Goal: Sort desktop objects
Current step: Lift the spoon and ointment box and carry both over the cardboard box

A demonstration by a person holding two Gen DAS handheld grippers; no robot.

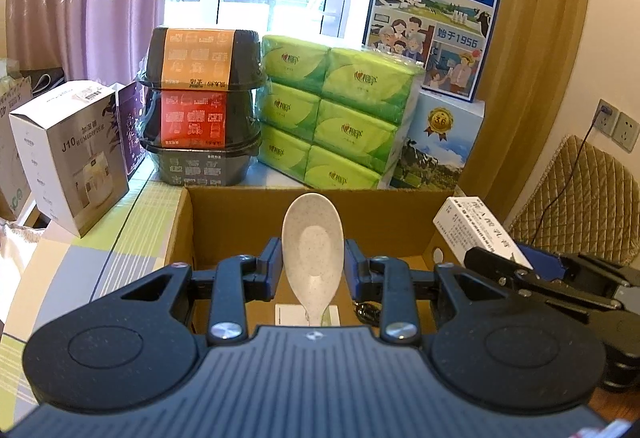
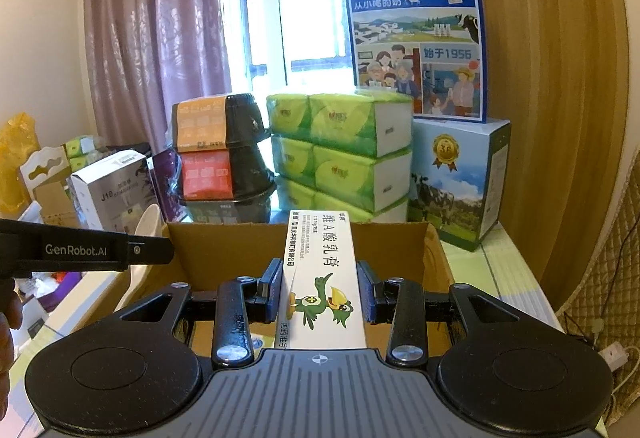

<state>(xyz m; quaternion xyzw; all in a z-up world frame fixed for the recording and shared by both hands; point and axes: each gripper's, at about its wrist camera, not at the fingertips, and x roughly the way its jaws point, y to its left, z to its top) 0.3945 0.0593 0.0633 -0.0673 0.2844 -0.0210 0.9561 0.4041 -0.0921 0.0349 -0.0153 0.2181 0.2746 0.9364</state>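
left wrist view: the left gripper [image 1: 313,270] has its fingers [image 1: 269,270] clenched on a speckled white spoon [image 1: 312,250], bowl end pointing forward, held above the open cardboard box [image 1: 224,222]. down inside the box a white card [image 1: 290,314] and a small dark item [image 1: 366,312] already lie on the bottom, though the dark item is too hidden to name. the right gripper [image 2: 320,294] grips a white ointment carton [image 2: 322,278] between its fingers [image 2: 370,294], also over the same box, just right of the spoon. so sorting looks partly done: at least two things are already in the box, and two more are carried above it, neither set down yet. what is left, judging from this, is to lower and let go of the spoon and carton; whether more loose items wait on the counter [image 1: 132,214] cannot be told, since the near part is hidden by the grippers. behind the box stand stacked bowls [image 1: 200,106], tissue packs [image 1: 336,110], milk cartons [image 1: 436,14] and a humidifier box [image 1: 76,154], which look like background storage
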